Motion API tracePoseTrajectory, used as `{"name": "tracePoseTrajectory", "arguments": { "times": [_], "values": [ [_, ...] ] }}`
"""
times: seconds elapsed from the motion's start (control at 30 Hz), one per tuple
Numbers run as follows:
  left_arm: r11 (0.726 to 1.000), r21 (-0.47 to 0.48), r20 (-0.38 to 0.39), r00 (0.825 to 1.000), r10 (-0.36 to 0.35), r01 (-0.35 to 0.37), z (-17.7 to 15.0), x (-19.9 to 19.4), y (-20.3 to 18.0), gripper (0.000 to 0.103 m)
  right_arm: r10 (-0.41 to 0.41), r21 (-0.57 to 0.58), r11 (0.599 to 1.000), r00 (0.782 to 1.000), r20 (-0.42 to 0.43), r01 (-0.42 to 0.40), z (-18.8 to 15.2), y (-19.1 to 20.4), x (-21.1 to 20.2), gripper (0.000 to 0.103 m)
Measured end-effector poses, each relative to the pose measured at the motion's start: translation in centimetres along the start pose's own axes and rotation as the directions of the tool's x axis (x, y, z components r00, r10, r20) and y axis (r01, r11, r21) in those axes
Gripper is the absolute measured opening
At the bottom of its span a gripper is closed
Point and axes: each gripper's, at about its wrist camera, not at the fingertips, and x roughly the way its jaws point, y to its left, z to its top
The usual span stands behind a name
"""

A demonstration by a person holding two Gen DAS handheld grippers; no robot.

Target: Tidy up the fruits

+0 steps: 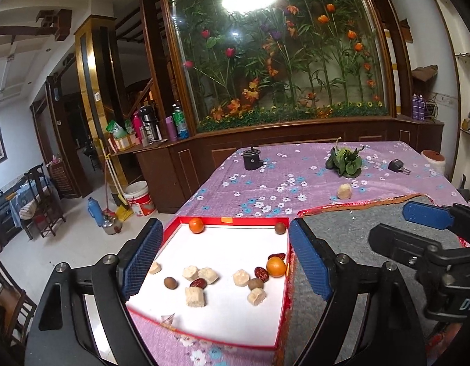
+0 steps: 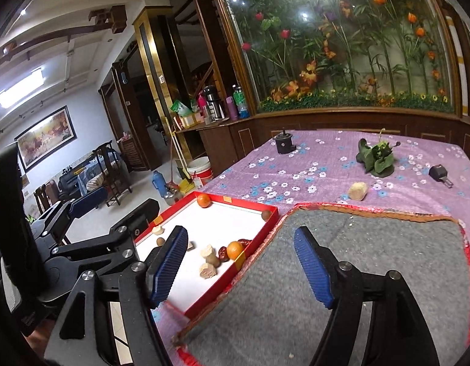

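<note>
1. Our left gripper hangs over the shallow red-rimmed white tray, its blue ribbed fingers spread wide and empty.
2. Our right gripper hangs over the grey felt mat, fingers likewise apart, holding nothing.
3. In the tray lie two small oranges, red dates, brown round fruits and pale cut chunks; our left finger hides the tray's left edge.
4. One pale chunk sits alone on the purple flowered tabletop, beyond the mat.
</note>
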Motion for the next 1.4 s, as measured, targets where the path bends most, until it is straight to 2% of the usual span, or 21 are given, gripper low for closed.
{"name": "tracePoseTrajectory", "arguments": {
  "times": [0.2, 0.23, 0.27, 0.57, 0.8, 1.4],
  "values": [
    [0.998, -0.031, 0.031, 0.997, 0.064, -0.063, -0.4, -2.8, 1.2, 0.095, 0.05, 0.029, 0.998, 0.998, 0.024, -0.051, -0.1, 1.2, -3.1, 0.078],
    [0.997, -0.037, 0.036, 0.997, 0.074, -0.073, -0.5, -3.2, 1.4, 0.101, 0.055, 0.027, 0.998, 0.998, 0.026, -0.056, -0.1, 1.4, -3.4, 0.078],
    [0.995, -0.048, 0.048, 0.995, 0.088, -0.086, -0.6, -3.7, 1.7, 0.103, 0.062, 0.02, 0.998, 0.998, 0.031, -0.062, -0.2, 1.8, -3.8, 0.079],
    [0.992, -0.079, 0.047, 0.994, 0.102, -0.098, -1.4, -5.6, 2.8, 0.103, 0.097, -0.043, 0.995, 0.994, 0.052, -0.095, -1.0, 4.9, -5.6, 0.081],
    [0.989, -0.092, 0.028, 0.993, 0.115, -0.112, -2.0, -5.6, 3.1, 0.103, 0.081, -0.073, 0.994, 0.994, 0.073, -0.076, -1.4, 5.9, -5.9, 0.083],
    [0.984, -0.135, -0.028, 0.993, 0.118, -0.12, -3.1, -5.3, 4.8, 0.103, 0.083, -0.071, 0.994, 0.995, 0.063, -0.078, -1.5, 5.6, -4.9, 0.084]
  ]
}}
